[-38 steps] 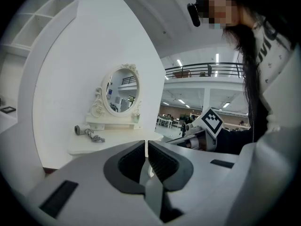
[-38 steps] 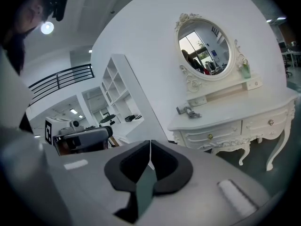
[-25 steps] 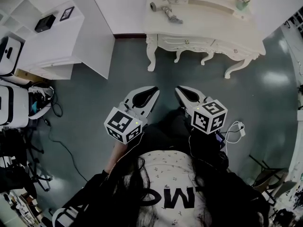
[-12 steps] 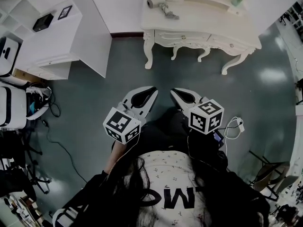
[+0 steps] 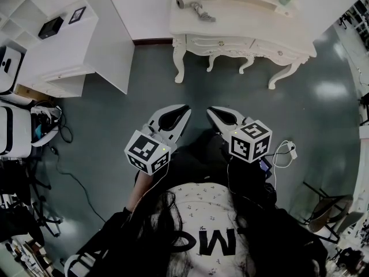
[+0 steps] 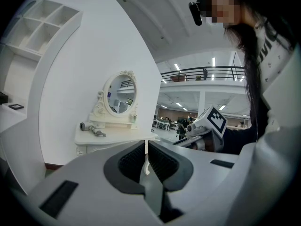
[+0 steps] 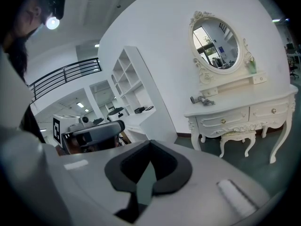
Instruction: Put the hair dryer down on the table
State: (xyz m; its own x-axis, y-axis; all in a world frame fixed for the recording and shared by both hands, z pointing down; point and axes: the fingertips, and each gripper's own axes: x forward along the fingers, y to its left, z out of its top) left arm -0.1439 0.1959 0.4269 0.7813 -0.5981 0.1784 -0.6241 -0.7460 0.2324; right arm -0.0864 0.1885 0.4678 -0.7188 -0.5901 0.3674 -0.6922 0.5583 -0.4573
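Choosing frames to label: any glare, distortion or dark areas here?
Head view: lights glare off the glossy floor; the person at the bottom is dark. Left gripper view: fisheye bends the white wall; corners black. Right gripper view: same bending, a bright light flares upper left, the dressing table is sharp.

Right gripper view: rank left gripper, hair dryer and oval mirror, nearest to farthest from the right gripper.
1. left gripper: close beside the right gripper, on its left.
2. hair dryer: across the floor, lying on the left end of the dressing table.
3. oval mirror: at the table's back, behind the hair dryer.
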